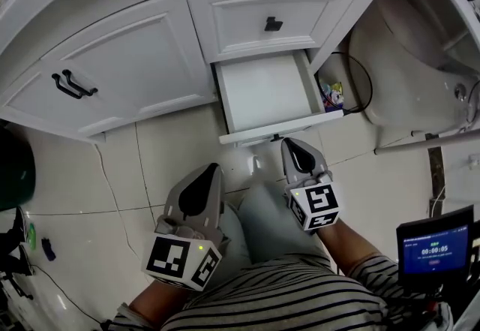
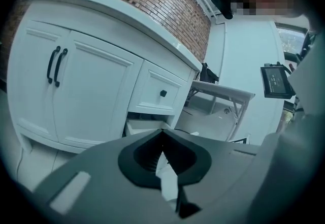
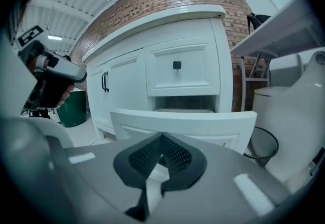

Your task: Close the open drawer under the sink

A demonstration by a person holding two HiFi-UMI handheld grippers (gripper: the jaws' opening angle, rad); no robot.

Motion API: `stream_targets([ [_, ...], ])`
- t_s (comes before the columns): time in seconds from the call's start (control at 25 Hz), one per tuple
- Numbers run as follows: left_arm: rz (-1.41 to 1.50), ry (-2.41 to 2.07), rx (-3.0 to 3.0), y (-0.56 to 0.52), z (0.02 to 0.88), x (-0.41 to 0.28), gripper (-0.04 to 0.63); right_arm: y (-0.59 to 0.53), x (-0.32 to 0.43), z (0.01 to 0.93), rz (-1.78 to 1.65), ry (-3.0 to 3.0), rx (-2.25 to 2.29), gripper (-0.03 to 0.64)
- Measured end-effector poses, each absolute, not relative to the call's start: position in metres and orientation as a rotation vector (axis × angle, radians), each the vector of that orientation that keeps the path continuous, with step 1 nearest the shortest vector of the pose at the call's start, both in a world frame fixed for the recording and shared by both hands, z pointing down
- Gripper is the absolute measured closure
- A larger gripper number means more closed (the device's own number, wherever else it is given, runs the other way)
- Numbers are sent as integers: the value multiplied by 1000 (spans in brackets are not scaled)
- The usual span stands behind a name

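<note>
None of the closing was done: the drawer (image 1: 279, 129) stood wide open; left gripper (image 1: 213, 168) and right gripper (image 1: 288, 142) had fingers together, empty.

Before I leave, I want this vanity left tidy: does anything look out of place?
Yes. The lower drawer stands pulled out and is empty inside, while the upper drawer above it and the cabinet doors beside it are shut. Nothing looks spilled or broken.

Toilet (image 1: 405, 59) at right; perhaps a wire wastebasket (image 1: 354, 78) beside it
</note>
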State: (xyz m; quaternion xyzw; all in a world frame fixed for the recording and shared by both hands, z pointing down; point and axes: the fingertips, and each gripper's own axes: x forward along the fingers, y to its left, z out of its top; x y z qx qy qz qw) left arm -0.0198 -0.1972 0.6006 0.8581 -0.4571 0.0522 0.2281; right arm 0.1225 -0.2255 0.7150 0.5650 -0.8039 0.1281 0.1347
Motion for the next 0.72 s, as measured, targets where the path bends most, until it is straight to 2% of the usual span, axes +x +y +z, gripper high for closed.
stream_targets([
  [0.72,112,-1389,2329,-200,596,-50,580,-256,131,732,336,-2268,1732,617],
])
